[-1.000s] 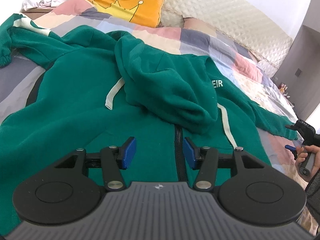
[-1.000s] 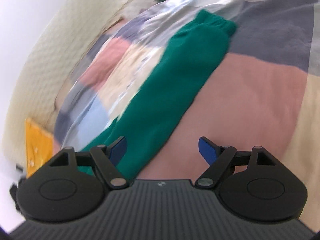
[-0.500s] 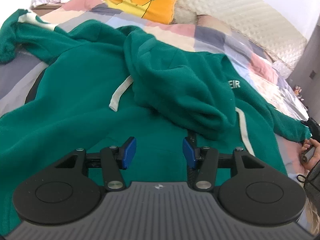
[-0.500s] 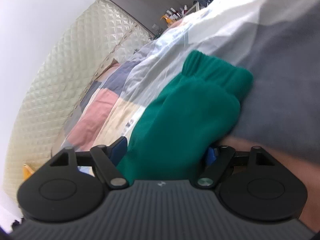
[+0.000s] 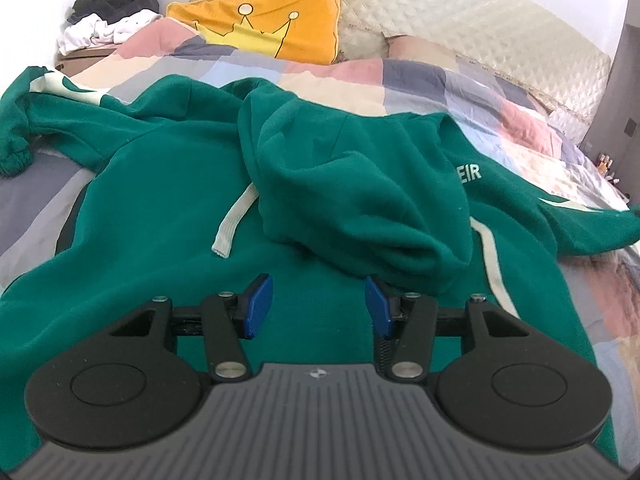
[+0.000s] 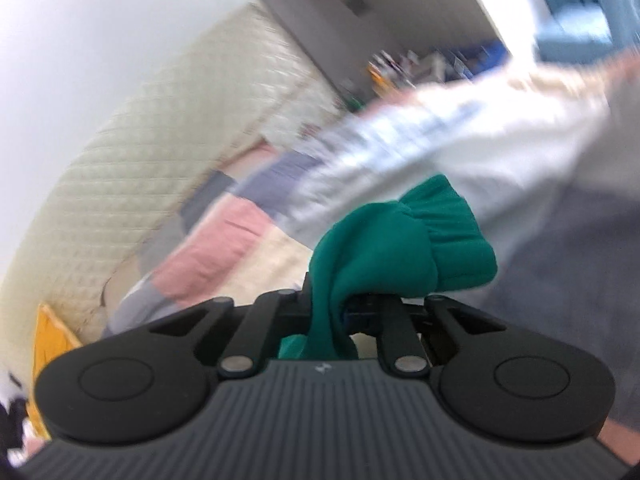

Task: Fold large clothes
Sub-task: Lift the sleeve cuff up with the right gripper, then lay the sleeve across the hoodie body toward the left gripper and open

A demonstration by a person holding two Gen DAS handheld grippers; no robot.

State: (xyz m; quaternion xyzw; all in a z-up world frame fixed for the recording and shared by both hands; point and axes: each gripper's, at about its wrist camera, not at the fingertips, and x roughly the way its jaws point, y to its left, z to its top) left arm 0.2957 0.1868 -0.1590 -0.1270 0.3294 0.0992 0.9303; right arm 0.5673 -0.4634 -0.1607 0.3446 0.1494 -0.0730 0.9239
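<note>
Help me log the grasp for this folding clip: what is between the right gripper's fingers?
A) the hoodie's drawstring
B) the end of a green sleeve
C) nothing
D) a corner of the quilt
B: in the right wrist view the right gripper is closing on the bunched sleeve, with the cuff sticking out past its fingers.

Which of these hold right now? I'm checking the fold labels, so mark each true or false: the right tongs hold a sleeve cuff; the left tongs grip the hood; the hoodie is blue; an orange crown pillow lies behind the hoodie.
1. The right tongs hold the cuff of the green fleece hoodie. True; their jaws are closing on it.
2. The left tongs grip the hood. False: they are open, nothing between them.
3. The hoodie is blue. False: green.
4. An orange crown-print pillow lies behind the hoodie. True.
</note>
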